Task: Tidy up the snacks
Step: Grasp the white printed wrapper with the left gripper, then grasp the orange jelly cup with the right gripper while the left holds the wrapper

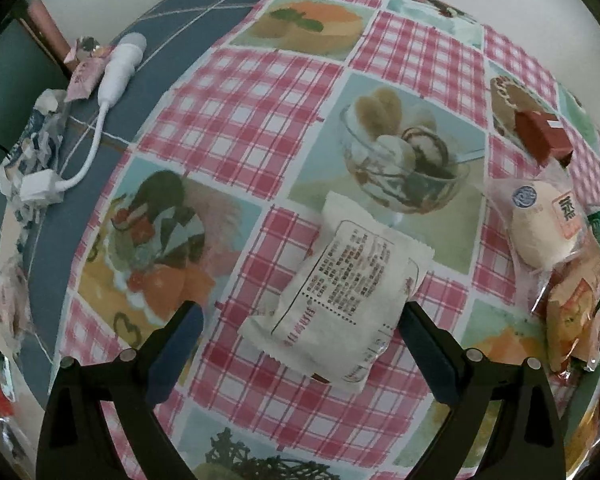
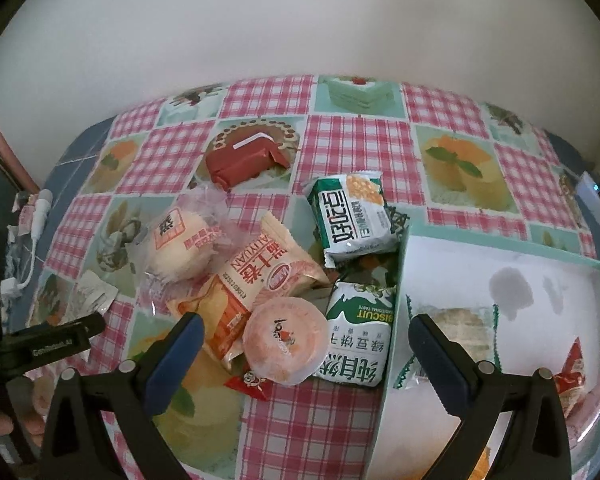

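Left gripper [image 1: 302, 332] wide open astride white packet [image 1: 336, 296], perhaps grazing it. Right gripper [image 2: 304, 344] wide open, empty.

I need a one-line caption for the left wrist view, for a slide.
Open left gripper hovers over a white snack packet lying on the checked tablecloth.

I see a table [image 2: 380, 432] under a pink-checked cloth [image 1: 236, 120] printed with dessert pictures. At its far left the cloth stops and a blue grid-lined top [image 1: 188, 32] shows. Behind the table stands a plain white wall [image 2: 300, 20], evenly and softly lit. At the far left edge I make out a pinkish frame [image 1: 48, 24] beside a dark panel [image 1: 12, 80].
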Action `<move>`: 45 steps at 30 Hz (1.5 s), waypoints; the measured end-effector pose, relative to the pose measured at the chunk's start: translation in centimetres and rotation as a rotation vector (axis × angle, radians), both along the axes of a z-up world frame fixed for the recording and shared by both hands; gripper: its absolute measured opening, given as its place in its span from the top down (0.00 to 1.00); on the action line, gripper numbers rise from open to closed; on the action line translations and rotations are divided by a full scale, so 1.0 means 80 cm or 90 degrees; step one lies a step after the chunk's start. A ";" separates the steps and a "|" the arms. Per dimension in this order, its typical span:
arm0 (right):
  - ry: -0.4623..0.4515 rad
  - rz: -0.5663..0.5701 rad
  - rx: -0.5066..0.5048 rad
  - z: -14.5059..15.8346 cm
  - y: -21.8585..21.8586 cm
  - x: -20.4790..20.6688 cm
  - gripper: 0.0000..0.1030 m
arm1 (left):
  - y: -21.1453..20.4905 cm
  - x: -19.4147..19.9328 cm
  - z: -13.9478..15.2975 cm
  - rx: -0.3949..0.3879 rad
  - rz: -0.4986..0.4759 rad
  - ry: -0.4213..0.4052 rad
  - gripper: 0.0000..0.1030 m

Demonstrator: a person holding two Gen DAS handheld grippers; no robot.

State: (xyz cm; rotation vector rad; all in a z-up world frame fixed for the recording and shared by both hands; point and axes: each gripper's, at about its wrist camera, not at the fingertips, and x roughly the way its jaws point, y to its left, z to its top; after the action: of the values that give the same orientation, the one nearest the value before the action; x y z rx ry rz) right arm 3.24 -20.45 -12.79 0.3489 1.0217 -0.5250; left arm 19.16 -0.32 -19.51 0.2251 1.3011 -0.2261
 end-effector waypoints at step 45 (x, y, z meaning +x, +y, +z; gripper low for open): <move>-0.032 -0.016 -0.002 0.069 -0.001 -0.062 0.52 | -0.028 -0.084 0.150 -0.047 -0.023 -0.110 0.47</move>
State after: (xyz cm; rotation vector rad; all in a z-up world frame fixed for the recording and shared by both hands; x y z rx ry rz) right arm -1.73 -20.57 -7.24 0.3702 0.9695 -0.5376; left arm 12.42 -2.53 -7.53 0.2000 1.1163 -0.2789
